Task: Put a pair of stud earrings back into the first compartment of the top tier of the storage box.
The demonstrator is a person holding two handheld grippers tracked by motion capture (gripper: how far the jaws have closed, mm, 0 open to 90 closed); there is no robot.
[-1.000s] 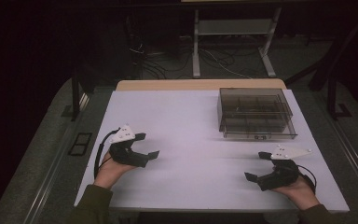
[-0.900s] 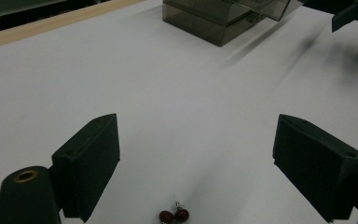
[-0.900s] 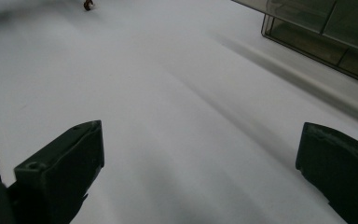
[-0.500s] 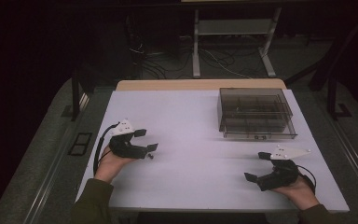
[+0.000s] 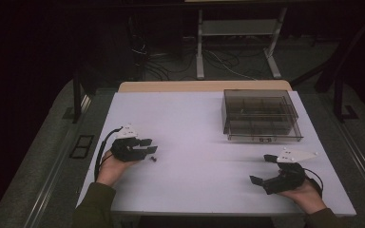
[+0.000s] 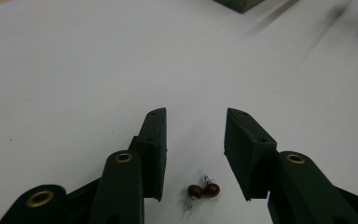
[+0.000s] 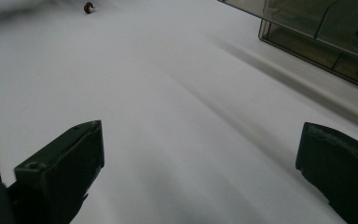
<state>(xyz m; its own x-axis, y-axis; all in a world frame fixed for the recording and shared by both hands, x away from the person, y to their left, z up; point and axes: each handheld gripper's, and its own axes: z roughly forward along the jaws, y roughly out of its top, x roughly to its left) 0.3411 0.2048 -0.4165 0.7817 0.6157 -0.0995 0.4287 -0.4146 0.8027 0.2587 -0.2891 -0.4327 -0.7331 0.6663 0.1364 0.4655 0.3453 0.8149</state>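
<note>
On the white tabletop point(image 5: 199, 123), near its left front, my left gripper point(image 5: 148, 148) sits low over a pair of small dark-red earrings point(image 6: 203, 190). From the high view they read as one tiny dark speck point(image 5: 154, 159) just beside my jaw tips. From the left gripper view the two red beads lie touching each other, thin metal posts sticking out, between my two black jaws and close to their base. My left jaws have just been closing in, with the earrings between them, but a clear gap shows on both sides: pads not touching the beads, nothing gripped yet.

My right gripper point(image 5: 269, 169) rests at the right front of the tabletop, jaws spread wide, nothing between them. In its view the earrings point(image 7: 89, 7) show far off at the top left, and the smoky clear compartment box point(image 7: 326, 32) at the top right.

Progress, as I judge it: early. The approach is done and the jaws are lined up round the earrings. The pinch, the lift and the carry are all left. That box point(image 5: 260, 115) stands at the right back of the tabletop, well apart from the earrings; it looks like the likely drop place. Small items seem to lie in some compartments, too small to tell which.
</note>
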